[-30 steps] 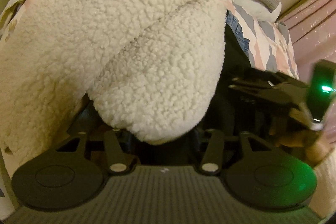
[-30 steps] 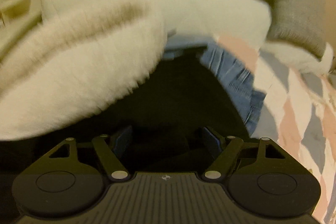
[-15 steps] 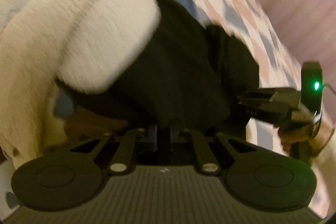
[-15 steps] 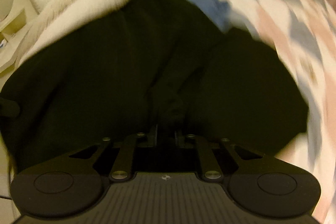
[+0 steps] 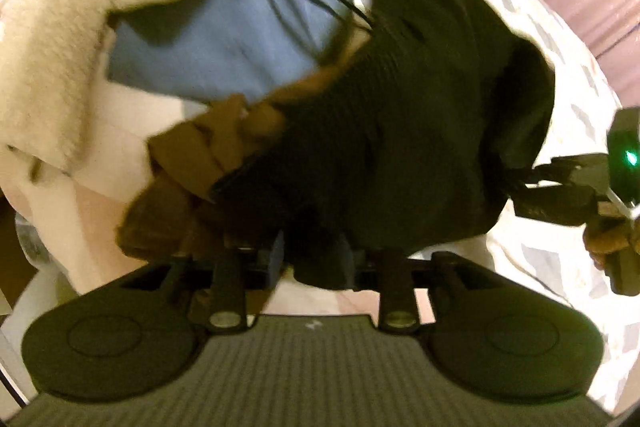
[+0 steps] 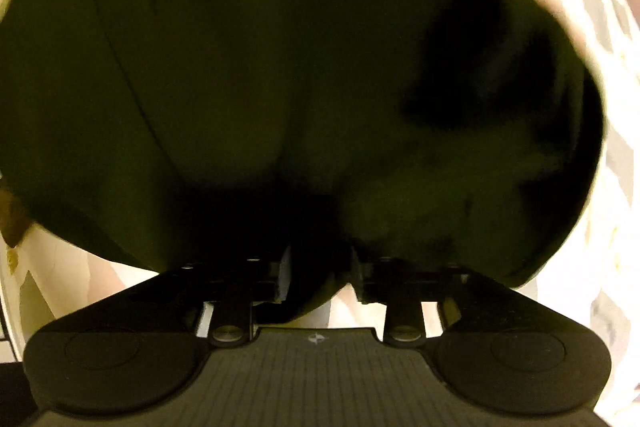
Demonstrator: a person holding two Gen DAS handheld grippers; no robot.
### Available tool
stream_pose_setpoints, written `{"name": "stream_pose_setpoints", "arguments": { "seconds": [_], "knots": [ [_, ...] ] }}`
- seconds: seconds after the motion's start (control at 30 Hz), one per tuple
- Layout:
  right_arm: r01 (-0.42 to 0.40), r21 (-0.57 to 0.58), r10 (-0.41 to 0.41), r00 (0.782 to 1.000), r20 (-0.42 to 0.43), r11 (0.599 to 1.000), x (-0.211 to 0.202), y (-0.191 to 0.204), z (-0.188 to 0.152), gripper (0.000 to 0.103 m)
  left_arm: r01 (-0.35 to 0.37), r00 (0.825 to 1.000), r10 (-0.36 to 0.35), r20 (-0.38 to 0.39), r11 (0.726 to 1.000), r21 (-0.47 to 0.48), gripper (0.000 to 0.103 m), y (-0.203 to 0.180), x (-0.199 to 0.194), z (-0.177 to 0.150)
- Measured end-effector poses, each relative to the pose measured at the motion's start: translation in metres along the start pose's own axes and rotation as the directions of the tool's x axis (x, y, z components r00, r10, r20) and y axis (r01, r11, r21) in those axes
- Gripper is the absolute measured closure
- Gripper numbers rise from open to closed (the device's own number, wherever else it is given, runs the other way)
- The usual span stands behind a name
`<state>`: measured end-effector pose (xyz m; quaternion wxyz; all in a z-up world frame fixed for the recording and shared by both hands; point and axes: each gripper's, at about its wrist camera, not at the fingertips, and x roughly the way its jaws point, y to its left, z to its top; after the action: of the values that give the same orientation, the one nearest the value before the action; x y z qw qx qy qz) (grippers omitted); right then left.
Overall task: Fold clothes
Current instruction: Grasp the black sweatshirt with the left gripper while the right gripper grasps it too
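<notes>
Both my tongs are clamped on the black garment (image 5: 400, 115). Left tongs (image 5: 310, 259) have a bunched fold pinched between the fingers; right tongs (image 6: 320, 275) grip another edge of the same cloth. In the left view the right tongs show at the frame's right edge, biting the garment's far side, a green light lit on the unit, and the hand (image 5: 608, 239) holding it is partly visible below.

Garment hangs stretched between the two grips, over the bed (image 5: 560, 39) with its pale patterned cover. In the right view it fills nearly the whole frame and blocks everything behind it; only slivers of the cover show at the rim.

Clutter at left: cream fleece (image 5: 60, 39) up top, a blue garment (image 5: 240, 39) under it with thin black cords crossing it, and a brown crumpled piece (image 5: 192, 163) touching the black cloth's left edge. Frames are blurred, so I can't make out finer detail.
</notes>
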<state>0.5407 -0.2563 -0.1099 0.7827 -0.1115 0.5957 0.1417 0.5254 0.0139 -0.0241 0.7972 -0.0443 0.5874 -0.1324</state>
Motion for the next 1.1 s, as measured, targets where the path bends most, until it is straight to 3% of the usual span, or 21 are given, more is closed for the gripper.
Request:
{"name": "stream_pose_setpoints", "arguments": {
  "seconds": [0.07,0.2,0.27,0.4,0.53,0.57,0.63,0.7,0.73,0.77,0.83,0.9,0.97,1.1],
  "knots": [
    [-0.005,0.007,0.005,0.999,0.036,1.000,-0.012,0.003,0.007,0.056,0.003,0.999,-0.002,0.032,1.000,-0.026,0.065,0.007,-0.007,0.001],
    [-0.018,0.028,0.014,0.993,0.114,0.999,-0.037,0.009,0.023,0.046,-0.029,0.998,0.029,0.058,1.000,0.002,0.059,0.006,-0.007,0.001],
    [0.000,0.007,-0.001,0.986,0.167,1.000,-0.050,0.012,0.032,0.032,-0.013,0.999,0.013,0.047,1.000,0.004,0.054,0.004,-0.003,-0.003],
    [0.022,0.001,-0.022,0.973,0.232,1.000,-0.068,0.008,0.047,0.028,-0.015,0.998,0.016,0.056,1.000,-0.018,0.042,0.009,0.014,-0.007],
    [0.022,0.001,-0.021,0.961,0.275,1.000,-0.077,-0.010,0.064,0.024,0.023,0.997,-0.016,0.080,0.996,-0.089,0.045,0.023,0.030,0.001],
    [0.023,-0.015,-0.018,0.958,0.287,1.000,-0.079,-0.015,0.068,0.024,0.049,0.996,-0.040,0.084,0.994,-0.100,0.059,0.025,0.031,0.002],
    [0.012,-0.064,0.008,0.950,0.311,0.998,-0.080,-0.024,0.081,0.024,0.080,0.993,-0.070,0.099,0.992,-0.094,0.067,0.026,0.030,0.002],
    [-0.009,-0.124,0.049,0.944,0.327,0.992,-0.079,-0.031,0.097,0.031,0.069,0.991,-0.061,0.119,0.996,-0.063,0.076,0.023,0.026,0.000],
    [-0.029,-0.160,0.080,0.941,0.328,0.987,-0.076,-0.033,0.108,0.044,0.065,0.990,-0.058,0.126,0.997,-0.049,0.078,0.022,0.024,-0.001],
    [-0.048,-0.195,0.112,0.938,0.328,0.980,-0.072,-0.035,0.119,0.052,0.066,0.990,-0.059,0.126,0.997,-0.044,0.078,0.022,0.024,-0.002],
    [-0.079,-0.245,0.160,0.931,0.327,0.966,-0.066,-0.036,0.138,0.050,0.066,0.991,-0.059,0.124,0.997,-0.051,0.075,0.024,0.026,-0.003],
    [-0.118,-0.271,0.202,0.930,0.307,0.955,-0.051,-0.038,0.156,0.040,0.079,0.990,-0.070,0.121,0.994,-0.069,0.072,0.027,0.032,-0.003],
    [-0.159,-0.292,0.242,0.929,0.279,0.943,-0.035,-0.040,0.175,0.025,0.108,0.989,-0.097,0.116,0.990,-0.095,0.061,0.030,0.038,-0.002],
    [-0.249,-0.321,0.327,0.920,0.217,0.914,-0.003,-0.043,0.206,0.027,0.139,0.985,-0.125,0.118,0.983,-0.117,0.065,0.031,0.049,-0.005]
  ]
}}
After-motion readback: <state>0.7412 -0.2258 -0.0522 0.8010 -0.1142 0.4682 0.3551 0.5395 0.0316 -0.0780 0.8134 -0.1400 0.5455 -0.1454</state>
